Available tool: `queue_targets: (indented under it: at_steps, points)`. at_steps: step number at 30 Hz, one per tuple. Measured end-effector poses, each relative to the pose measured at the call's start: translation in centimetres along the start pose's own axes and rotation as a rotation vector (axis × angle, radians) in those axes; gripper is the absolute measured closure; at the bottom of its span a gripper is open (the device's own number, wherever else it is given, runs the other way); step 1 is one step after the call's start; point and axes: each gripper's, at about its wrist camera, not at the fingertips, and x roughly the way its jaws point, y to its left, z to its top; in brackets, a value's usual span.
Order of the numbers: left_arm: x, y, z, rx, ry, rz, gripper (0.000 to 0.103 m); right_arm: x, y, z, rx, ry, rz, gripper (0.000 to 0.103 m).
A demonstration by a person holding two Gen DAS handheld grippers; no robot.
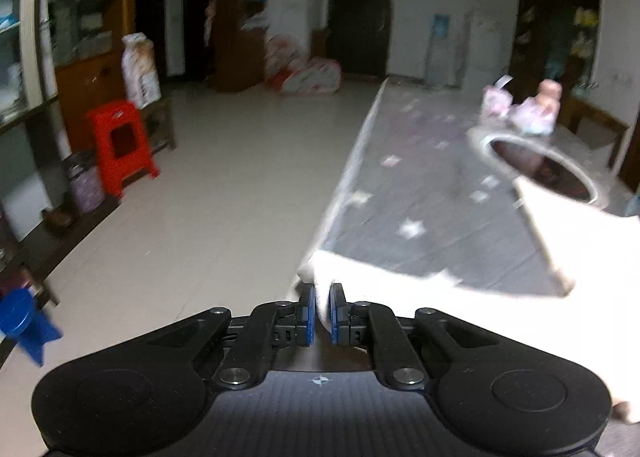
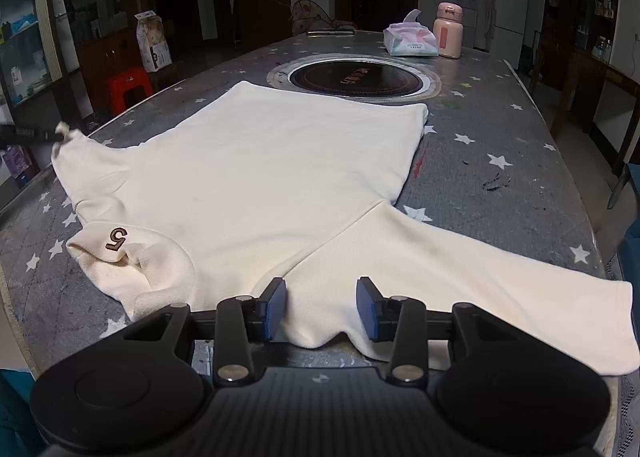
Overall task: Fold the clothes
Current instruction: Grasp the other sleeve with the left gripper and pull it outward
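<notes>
The cream T-shirt [image 2: 256,169] lies spread flat on the star-patterned table [image 2: 500,129], likely laid out for folding, reaching from the right tongs [image 2: 322,307] ahead to the round inset cooktop [image 2: 354,77]. These tongs stand apart, straddling its near shoulder edge. The left tongs [image 1: 322,311] are clamped on a sleeve tip, drawing it taut. A brown "5" [image 2: 117,238] marks the collar.

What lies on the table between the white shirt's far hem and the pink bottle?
In the right wrist view, a round inset cooktop sits between the white shirt and the pink bottle; a tissue pack lies beside the bottle.
</notes>
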Motion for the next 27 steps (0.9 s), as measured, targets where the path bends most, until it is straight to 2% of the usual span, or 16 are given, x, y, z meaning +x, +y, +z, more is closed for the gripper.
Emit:
queue_targets:
  at_steps: [3,7,10,14,18,20,23,27]
  points:
    - [0.1,0.4,-0.2,0.005,0.005,0.033,0.094,0.0,0.0,0.1,-0.001,0.003,-0.002,0.061]
    - [0.3,0.0,0.5,-0.005,0.016,0.056,0.085,0.2,0.1,0.2,-0.007,0.006,-0.003,0.059]
    - [-0.4,-0.7,0.9,-0.004,-0.018,0.063,0.085,0.2,0.0,0.3,-0.008,0.009,-0.004,0.059]
    - [-1.6,-2.9,1.4,0.025,-0.052,-0.026,0.085,0.2,0.1,0.2,-0.009,0.009,-0.004,0.059]
    - [-0.7,-5.6,1.2,0.049,-0.004,-0.172,0.085,0.2,0.1,0.2,-0.010,0.008,-0.005,0.058]
    - [0.2,-7.2,0.9,0.079,0.024,-0.220,0.085,0.2,0.2,0.2,-0.006,0.005,-0.006,0.058]
    - [1.2,-9.2,0.4,0.139,0.038,-0.215,0.085,0.2,0.2,0.2,0.000,0.002,-0.007,0.058]
    - [1.8,-9.3,0.4,0.182,0.024,-0.166,0.083,0.2,0.1,0.1,0.001,0.001,-0.005,0.057]
